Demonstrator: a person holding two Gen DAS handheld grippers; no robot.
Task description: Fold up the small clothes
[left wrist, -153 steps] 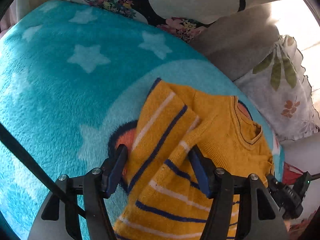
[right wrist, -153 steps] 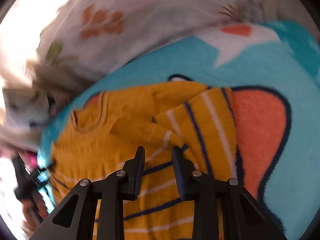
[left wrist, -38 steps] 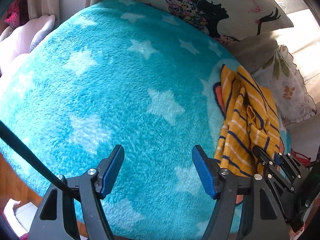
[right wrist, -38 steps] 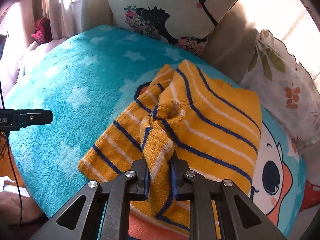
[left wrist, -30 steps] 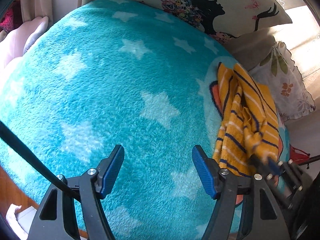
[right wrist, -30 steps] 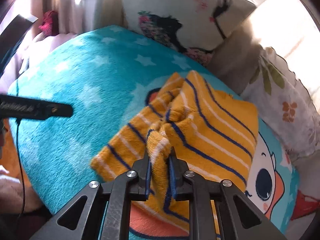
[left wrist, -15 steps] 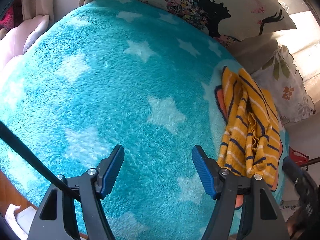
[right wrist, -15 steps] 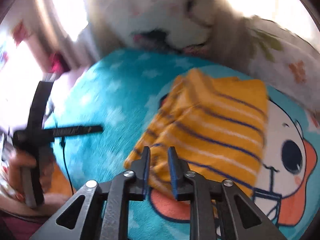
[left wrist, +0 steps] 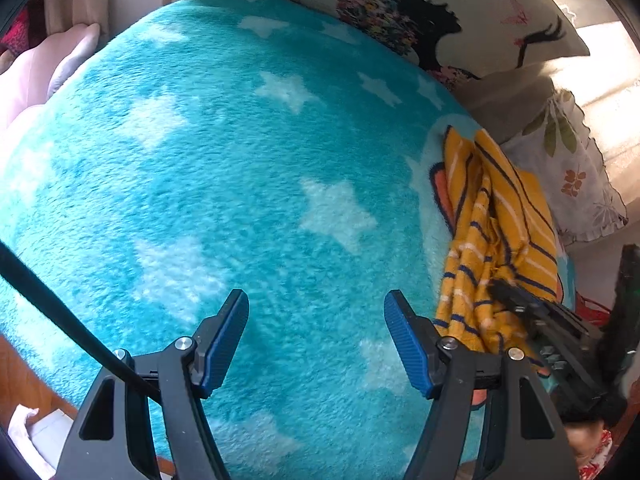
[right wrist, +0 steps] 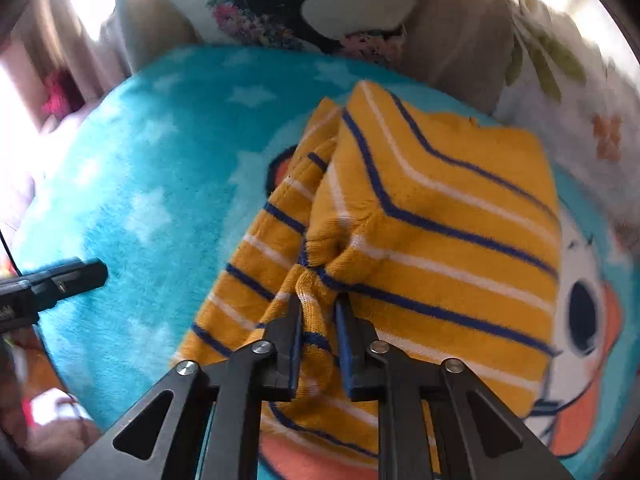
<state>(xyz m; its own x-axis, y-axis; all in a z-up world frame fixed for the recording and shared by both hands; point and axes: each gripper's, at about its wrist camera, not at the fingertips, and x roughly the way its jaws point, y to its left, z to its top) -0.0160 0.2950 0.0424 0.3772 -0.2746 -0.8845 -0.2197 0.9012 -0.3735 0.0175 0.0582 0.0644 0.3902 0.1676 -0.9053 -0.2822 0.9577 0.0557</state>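
A small yellow sweater with navy and white stripes lies folded over on a turquoise star blanket. My right gripper is shut on a bunched fold of the sweater at its near edge. In the left wrist view the sweater lies at the right, with the right gripper at its near end. My left gripper is open and empty over bare blanket, well left of the sweater.
Printed pillows and a floral cushion line the far and right sides. A pale pink cushion lies at the far left. The blanket's near edge drops to a wooden floor. The left gripper's tip shows at the left in the right wrist view.
My right gripper swung back over the sweater and is shut on its near fold again. My left gripper has stayed open over the bare blanket.
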